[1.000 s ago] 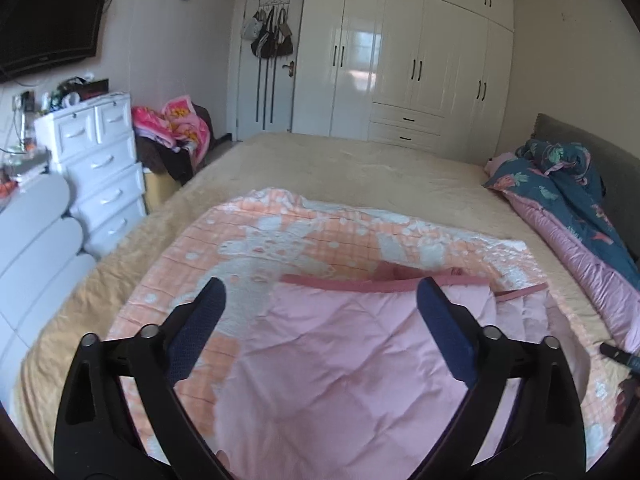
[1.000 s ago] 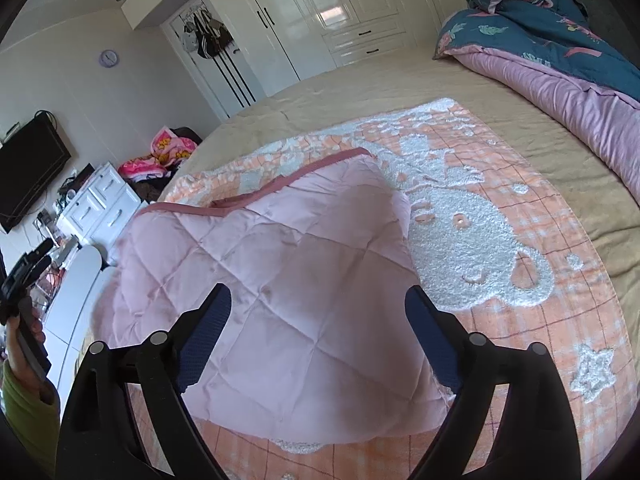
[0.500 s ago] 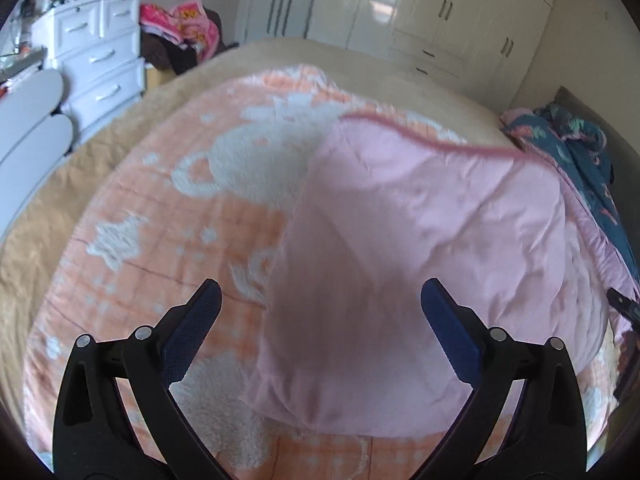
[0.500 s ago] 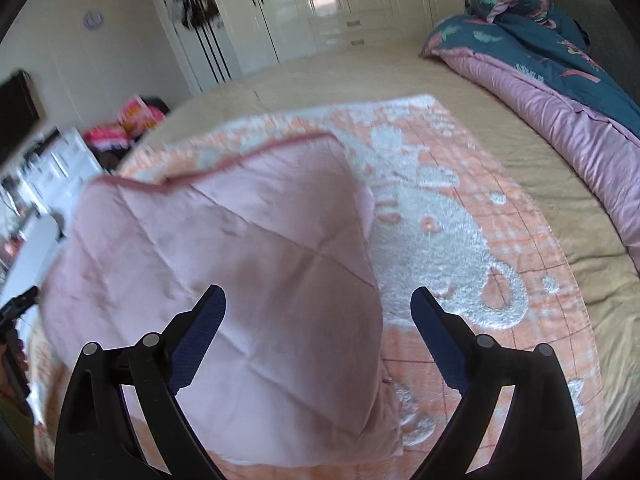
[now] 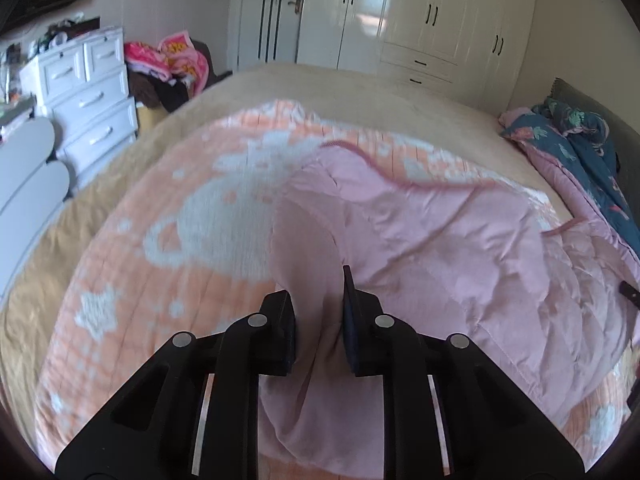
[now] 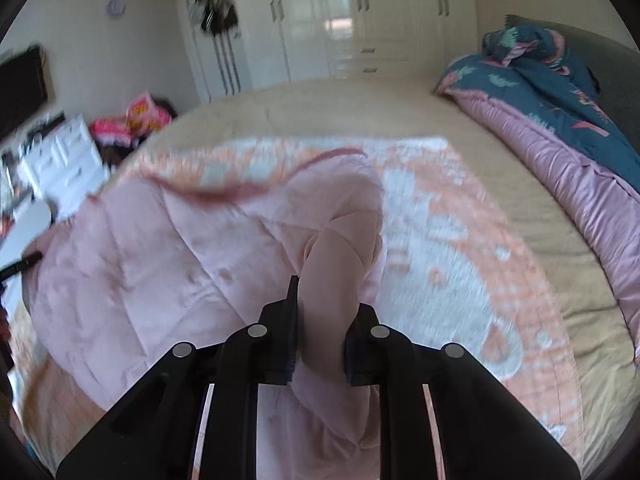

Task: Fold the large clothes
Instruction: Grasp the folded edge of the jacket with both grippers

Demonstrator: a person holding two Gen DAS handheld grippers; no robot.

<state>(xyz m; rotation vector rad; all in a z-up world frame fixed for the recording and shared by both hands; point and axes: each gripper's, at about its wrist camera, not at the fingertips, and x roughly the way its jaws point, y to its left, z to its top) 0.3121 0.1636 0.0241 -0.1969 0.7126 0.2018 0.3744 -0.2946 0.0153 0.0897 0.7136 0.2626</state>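
Already partway there: pink quilt (image 5: 432,240) lying folded over on the orange blanket (image 5: 168,248) on the bed (image 5: 360,92). Left gripper (image 5: 318,312) pinched tight on one bunched corner; right gripper (image 6: 320,320) pinched tight on another. Probably more folds left, since still big and puffy. Only in the left view: all of the white drawers (image 5: 88,92). Only in the right view: round wall clock (image 6: 115,7).

Quilt (image 5: 440,240) lies on blanket (image 5: 192,240) atop bed (image 5: 360,96); duvet (image 6: 560,120) at right, dresser (image 5: 88,92) left.
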